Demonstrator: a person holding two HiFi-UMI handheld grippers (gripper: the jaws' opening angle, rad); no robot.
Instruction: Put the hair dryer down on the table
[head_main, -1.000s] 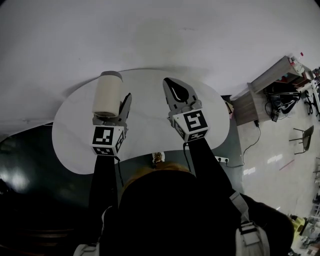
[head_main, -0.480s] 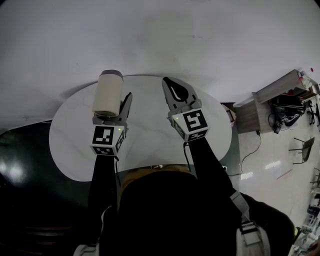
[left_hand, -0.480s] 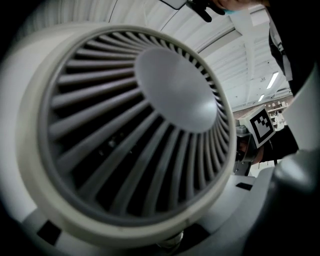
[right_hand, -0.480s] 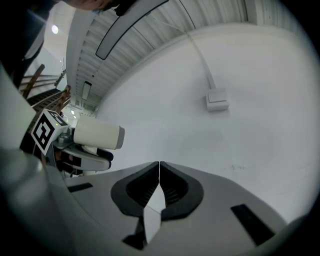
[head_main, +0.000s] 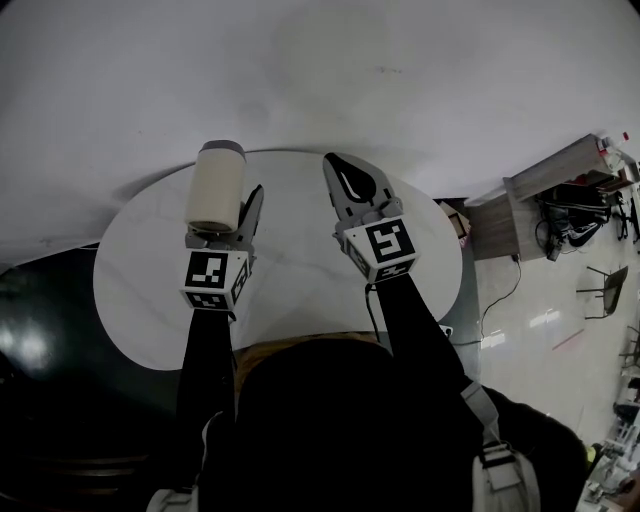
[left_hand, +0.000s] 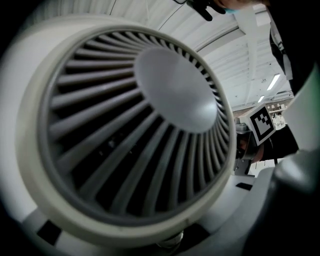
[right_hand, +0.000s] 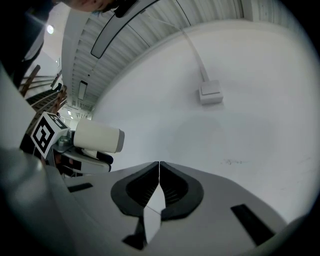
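The hair dryer (head_main: 214, 186) is a cream-white barrel with a grey end ring, held over the far left part of the white table (head_main: 290, 290). My left gripper (head_main: 230, 222) is shut on it from below; the dryer's handle is hidden. In the left gripper view the dryer's rear grille (left_hand: 135, 125) fills almost the whole picture. My right gripper (head_main: 332, 163) hovers over the table's middle with its jaws shut and nothing between them. The right gripper view shows its closed tips (right_hand: 159, 166), with the hair dryer (right_hand: 97, 136) off to their left.
The rounded table stands against a white wall (head_main: 330, 70) that carries a cable duct and a small box (right_hand: 211, 92). Dark floor (head_main: 50, 330) lies left of the table. A wooden desk (head_main: 540, 190) with cables and a chair (head_main: 605, 280) stand at the right.
Both grippers and the hair dryer stay where they were. Only the head camera has shifted a little.
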